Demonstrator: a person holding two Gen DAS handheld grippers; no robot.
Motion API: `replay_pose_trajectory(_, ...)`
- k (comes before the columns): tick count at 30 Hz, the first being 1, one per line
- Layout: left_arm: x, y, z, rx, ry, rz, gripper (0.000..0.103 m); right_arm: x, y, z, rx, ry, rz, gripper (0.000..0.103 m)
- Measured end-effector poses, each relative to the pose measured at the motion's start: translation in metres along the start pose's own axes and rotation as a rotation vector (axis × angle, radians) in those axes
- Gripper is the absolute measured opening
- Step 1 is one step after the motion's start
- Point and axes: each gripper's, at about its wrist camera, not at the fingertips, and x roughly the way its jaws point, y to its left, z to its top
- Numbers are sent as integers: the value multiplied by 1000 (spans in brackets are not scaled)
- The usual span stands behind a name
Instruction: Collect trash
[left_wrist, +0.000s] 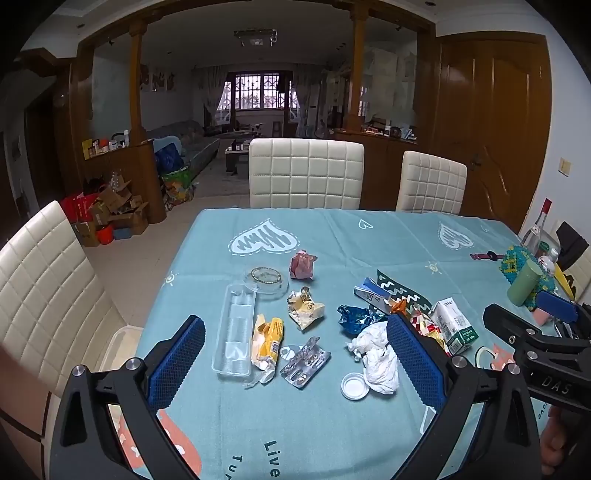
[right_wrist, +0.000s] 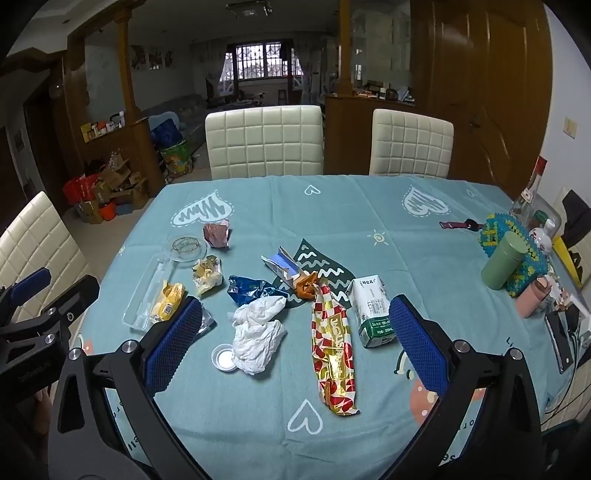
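Note:
Trash lies scattered on the blue tablecloth (left_wrist: 332, 236). In the left wrist view I see a clear plastic tray (left_wrist: 234, 330), a yellow wrapper (left_wrist: 267, 339), a foil blister pack (left_wrist: 304, 362), crumpled white tissue (left_wrist: 376, 356), a white lid (left_wrist: 354, 386) and a pink paper ball (left_wrist: 302, 264). My left gripper (left_wrist: 295, 363) is open and empty above them. In the right wrist view a red-gold wrapper (right_wrist: 334, 347), a milk carton (right_wrist: 371, 310), the tissue (right_wrist: 258, 332) and a blue wrapper (right_wrist: 251, 290) lie between the fingers. My right gripper (right_wrist: 291, 341) is open and empty.
White padded chairs (left_wrist: 306, 171) stand at the far side and one chair (left_wrist: 44, 295) at the left. A green canister (right_wrist: 504, 260), a beaded object, bottles and a phone (right_wrist: 559, 338) crowd the right table edge. Cardboard boxes (left_wrist: 110, 214) sit on the floor.

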Motion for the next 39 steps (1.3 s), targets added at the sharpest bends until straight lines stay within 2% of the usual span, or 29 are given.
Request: replay_pose_trajectory(39,-1,0,0,-5,2,3,96,-1,0,-1,0,1,0,100)
